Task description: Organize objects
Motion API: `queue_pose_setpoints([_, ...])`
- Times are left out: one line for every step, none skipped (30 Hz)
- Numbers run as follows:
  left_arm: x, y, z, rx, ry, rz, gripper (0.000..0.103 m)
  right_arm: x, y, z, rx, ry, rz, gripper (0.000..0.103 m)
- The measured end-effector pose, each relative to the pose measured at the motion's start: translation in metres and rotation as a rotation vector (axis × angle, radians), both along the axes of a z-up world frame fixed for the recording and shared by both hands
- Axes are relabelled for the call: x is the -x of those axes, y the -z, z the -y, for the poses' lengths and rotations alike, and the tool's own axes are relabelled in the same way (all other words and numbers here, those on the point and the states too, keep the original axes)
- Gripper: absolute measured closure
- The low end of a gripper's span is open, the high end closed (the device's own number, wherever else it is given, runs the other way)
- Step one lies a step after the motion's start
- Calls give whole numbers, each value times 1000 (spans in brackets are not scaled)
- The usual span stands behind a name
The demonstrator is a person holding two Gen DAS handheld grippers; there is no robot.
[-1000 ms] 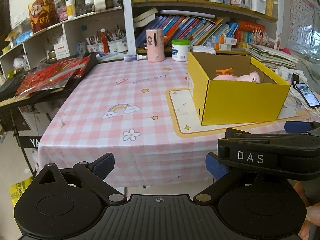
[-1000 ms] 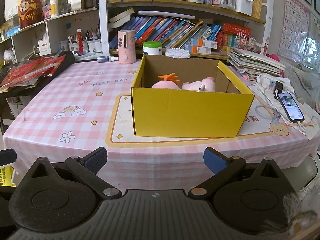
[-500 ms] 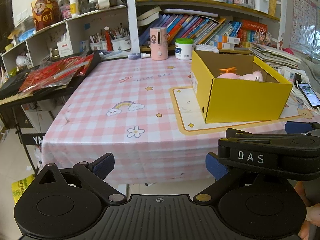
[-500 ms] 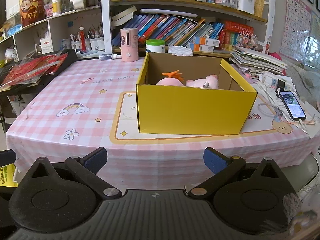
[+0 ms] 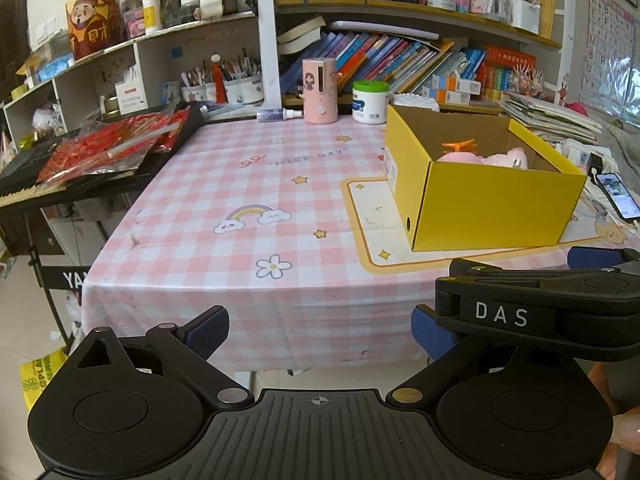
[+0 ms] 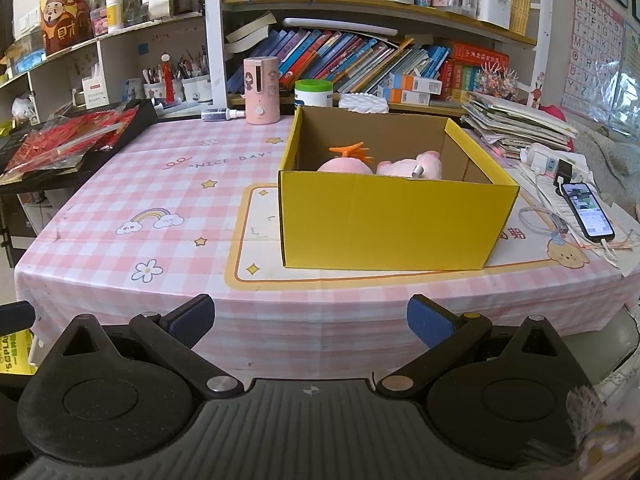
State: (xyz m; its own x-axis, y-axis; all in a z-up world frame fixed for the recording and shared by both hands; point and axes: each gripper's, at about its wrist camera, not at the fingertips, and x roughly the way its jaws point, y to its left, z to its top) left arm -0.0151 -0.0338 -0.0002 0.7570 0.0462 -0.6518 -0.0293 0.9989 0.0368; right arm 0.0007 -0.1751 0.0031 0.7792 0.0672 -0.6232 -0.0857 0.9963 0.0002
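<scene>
Crowded bookshelves (image 6: 360,56) back a pink checked table (image 6: 160,184). Ahead of the wide-open right gripper (image 6: 310,318) sits a yellow box (image 6: 392,216) holding pink plush toys (image 6: 400,166); the left gripper (image 5: 320,330), also wide, has it ahead-right.

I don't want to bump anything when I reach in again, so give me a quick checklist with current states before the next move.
1. Left tongs open and empty: ok.
2. Right tongs open and empty: ok.
3. Yellow box upright, top open: ok.
4. Pink plush toys inside the box: ok.
5. Both tongs back off the table edge, touching nothing: ok.
6. More loose toys left to pack: cannot tell.
7. Phone and cable close to the box's right side: not ok.
</scene>
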Motion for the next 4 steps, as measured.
queue_pose_setpoints([0, 0, 1, -1, 0, 0, 4, 0, 0, 0, 0, 0, -1, 0])
queue_pose_setpoints([0, 0, 1, -1, 0, 0, 4, 0, 0, 0, -1, 0, -1, 0])
queue_pose_setpoints([0, 0, 0, -2, 0, -1, 4, 0, 0, 0, -1, 0, -1, 0])
queue_pose_setpoints([-1, 0, 0, -3, 1, -3, 4, 0, 0, 0, 0, 1, -1, 0])
